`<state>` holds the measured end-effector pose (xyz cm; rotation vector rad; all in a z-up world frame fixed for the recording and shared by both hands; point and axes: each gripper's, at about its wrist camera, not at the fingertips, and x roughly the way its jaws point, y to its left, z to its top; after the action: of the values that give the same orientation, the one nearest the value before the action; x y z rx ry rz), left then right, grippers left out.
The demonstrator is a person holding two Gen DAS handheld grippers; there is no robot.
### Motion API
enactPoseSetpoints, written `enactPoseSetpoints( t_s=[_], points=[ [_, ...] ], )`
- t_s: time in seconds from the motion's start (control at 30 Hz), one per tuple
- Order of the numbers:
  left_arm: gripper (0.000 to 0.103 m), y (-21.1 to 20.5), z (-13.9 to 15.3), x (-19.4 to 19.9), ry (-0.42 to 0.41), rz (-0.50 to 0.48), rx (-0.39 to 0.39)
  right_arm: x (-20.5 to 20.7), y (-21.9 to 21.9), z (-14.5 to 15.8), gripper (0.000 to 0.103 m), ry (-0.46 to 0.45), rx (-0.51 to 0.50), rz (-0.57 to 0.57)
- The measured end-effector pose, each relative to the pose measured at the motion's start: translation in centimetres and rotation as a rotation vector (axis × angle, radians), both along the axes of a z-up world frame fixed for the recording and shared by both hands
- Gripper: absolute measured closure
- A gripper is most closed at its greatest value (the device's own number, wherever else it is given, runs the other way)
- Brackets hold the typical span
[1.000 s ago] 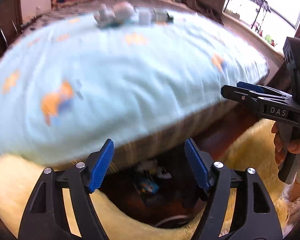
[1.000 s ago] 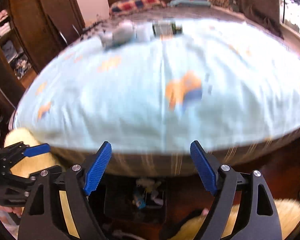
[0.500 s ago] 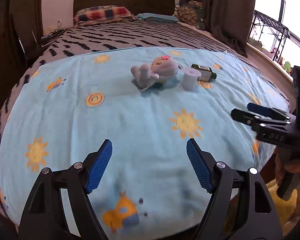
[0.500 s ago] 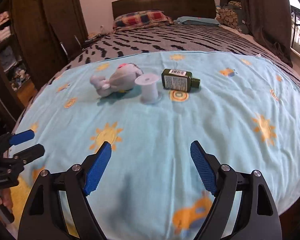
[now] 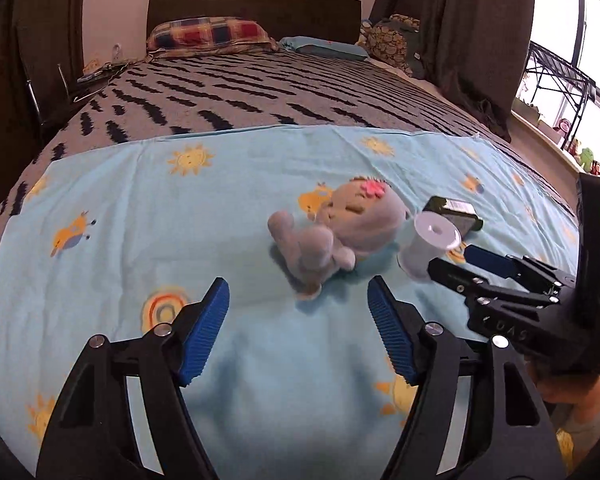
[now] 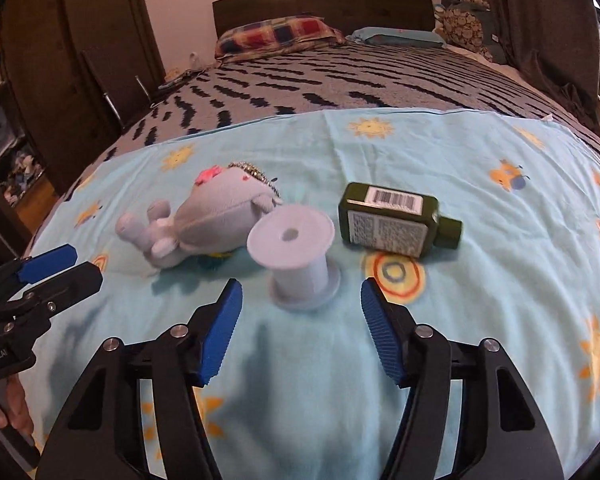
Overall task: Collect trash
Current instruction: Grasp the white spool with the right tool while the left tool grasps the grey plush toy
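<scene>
Both wrist cameras look low across the bed [image 5: 260, 92] toward its headboard [image 6: 324, 0], the left close behind the plush toy [image 5: 340, 232], the right behind the spool [image 6: 296, 256], sharing both.

Grey fuzzy plush toy [image 6: 216, 216], matt. Pale smooth plastic spool [image 6: 296, 256]. Dark-green glossy bottle [image 6: 396, 220], paper label. Light-blue printed cotton sheet [image 6: 440, 160], creased. Dark polished wooden headboard [image 6: 324, 0].

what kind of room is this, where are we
A bedroom, almost certainly. A large bed with a dark wooden headboard and a checked pillow fills the view, a plush toy lies on its light blue sheet, and heavy curtains hang by the window.
</scene>
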<state>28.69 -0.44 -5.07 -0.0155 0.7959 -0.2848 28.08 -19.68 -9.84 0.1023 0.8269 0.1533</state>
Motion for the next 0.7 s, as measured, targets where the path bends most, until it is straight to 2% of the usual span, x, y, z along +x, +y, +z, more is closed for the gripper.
enactPoseSetpoints(
  t_s=[0.13, 0.23, 0.27, 0.33, 0.47, 0.7],
  points=[
    [0.043, -0.8, -0.2, 1.9, 0.003, -0.009, 0.014, 2.2, 0.5, -0.8, 0.045, 0.033, -0.013, -0.014],
    [0.052, -1.2, -0.6, 3.2, 0.007, -0.016, 0.016, 3.1, 0.6, -1.2, 0.052, 0.042, -0.013, -0.026],
    [0.057, -1.3, -0.8, 3.6, 0.013, -0.019, 0.02, 3.4, 0.6, -1.3, 0.055, 0.046, -0.011, -0.029],
    [0.065, -1.5, -1.1, 4.3, 0.025, -0.024, 0.023, 3.8, 0.6, -1.6, 0.066, 0.058, -0.001, -0.031],
    [0.085, -1.9, -1.4, 5.1, 0.035, -0.036, 0.025, 3.5, 0.5, -1.4, 0.067, 0.047, 0.001, -0.032],
    [0.086, -2.1, 0.2, 4.0, -0.017, -0.029, 0.049, 1.2, -0.3, 0.2, 0.067, 0.015, -0.017, -0.021]
  ],
)
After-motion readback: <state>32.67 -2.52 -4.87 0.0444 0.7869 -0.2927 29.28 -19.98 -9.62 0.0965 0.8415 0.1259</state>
